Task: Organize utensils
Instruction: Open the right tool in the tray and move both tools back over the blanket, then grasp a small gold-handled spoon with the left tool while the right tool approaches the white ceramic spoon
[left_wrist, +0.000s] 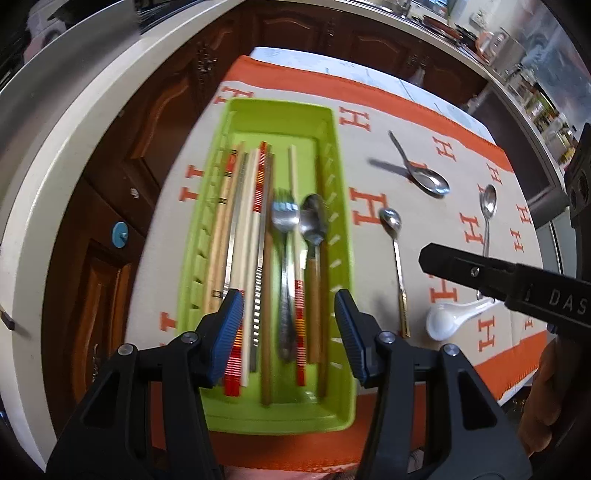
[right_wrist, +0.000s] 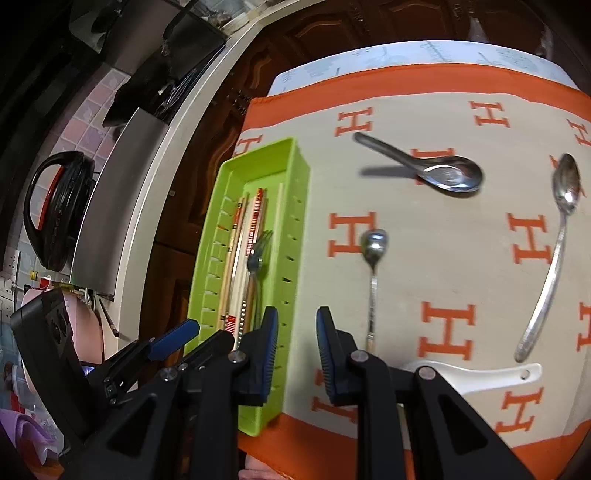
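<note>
A lime-green tray (left_wrist: 280, 107) (right_wrist: 266, 151) lies on an orange-and-beige cloth (left_wrist: 373, 140). It holds several chopsticks (left_wrist: 240, 221), a fork (left_wrist: 284, 218) and a wood-handled spoon (left_wrist: 314, 218). My left gripper (left_wrist: 290, 317) hovers open over the tray's near end, nothing between its fingers. My right gripper (right_wrist: 297, 321) is open and empty just right of the tray. On the cloth lie a wide steel spoon (left_wrist: 424, 177) (right_wrist: 443, 173), a small thin-handled spoon (left_wrist: 393, 236) (right_wrist: 373, 251), a long steel spoon (left_wrist: 487, 206) (right_wrist: 554, 251) and a white ceramic spoon (left_wrist: 447, 317) (right_wrist: 480, 376).
A white counter edge (left_wrist: 74, 129) and dark wooden cabinet doors (left_wrist: 155, 122) run left of and behind the table. A black pan (right_wrist: 59, 210) hangs at far left. A person's hand (left_wrist: 546, 387) shows at the right edge. Bare cloth lies between the loose spoons.
</note>
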